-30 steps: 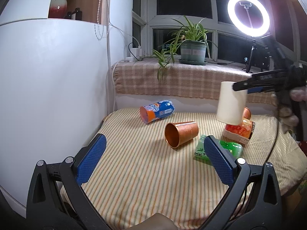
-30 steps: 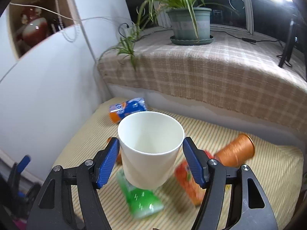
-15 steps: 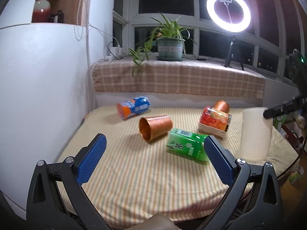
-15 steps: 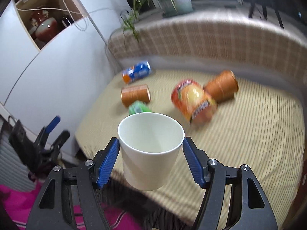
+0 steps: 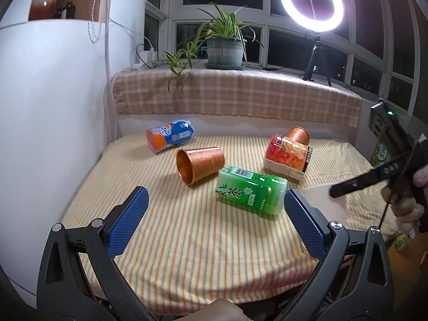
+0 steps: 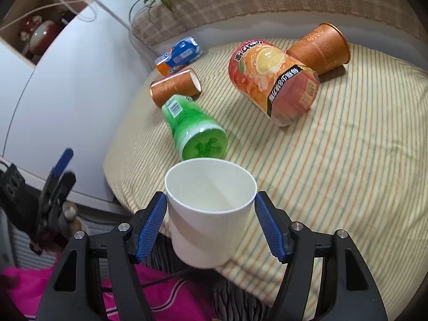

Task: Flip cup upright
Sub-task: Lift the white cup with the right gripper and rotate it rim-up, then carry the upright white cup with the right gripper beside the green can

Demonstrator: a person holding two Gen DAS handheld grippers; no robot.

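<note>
Right wrist view: right hand-held gripper (image 6: 210,223) clamps the white cup (image 6: 210,208); lower it level onto the bed's (image 6: 347,160) near edge, left hand-held gripper (image 5: 214,220) wide open, empty.

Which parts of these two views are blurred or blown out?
Left wrist: the ring light is blown out, and the table stripes are slightly soft. Right wrist: the left gripper at the left edge is smeared, while the white cup is sharp.

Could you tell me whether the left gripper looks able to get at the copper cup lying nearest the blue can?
Probably yes: the left gripper is open and empty, and bare striped cloth lies between it and that copper cup.
</note>
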